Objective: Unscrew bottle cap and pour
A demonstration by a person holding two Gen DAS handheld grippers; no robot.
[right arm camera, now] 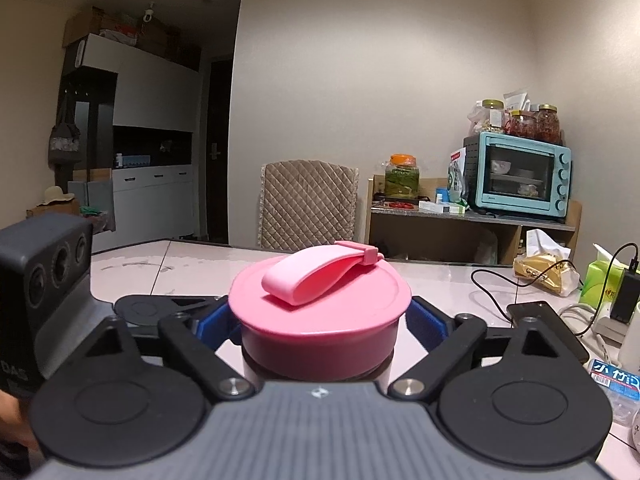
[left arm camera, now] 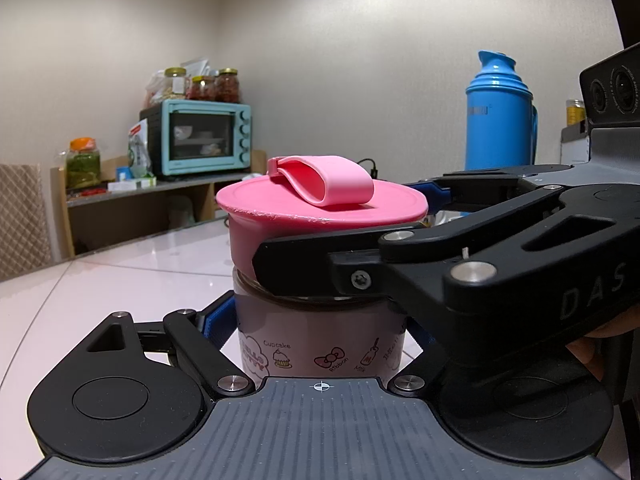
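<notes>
A glass bottle [left arm camera: 320, 344] with cartoon print stands on the pink table. Its wide pink cap [left arm camera: 320, 208] has a pink strap loop [left arm camera: 324, 178] on top. My left gripper [left arm camera: 320, 332] is shut on the bottle body, below the cap. My right gripper [right arm camera: 320, 328] is shut on the pink cap [right arm camera: 320, 312], its blue pads [right arm camera: 426, 322] pressed to both sides. In the left wrist view the right gripper [left arm camera: 344, 248] reaches in from the right across the cap's skirt. The bottle's contents look dark behind the glass.
A blue thermos [left arm camera: 500, 112] stands behind on the right. A teal toaster oven [right arm camera: 520, 174] and jars sit on a shelf by the wall. A phone [right arm camera: 548, 328], black charger cable [right arm camera: 492, 288], snack bag [right arm camera: 544, 272] and green tissue pack [right arm camera: 600, 280] lie on the table's right side.
</notes>
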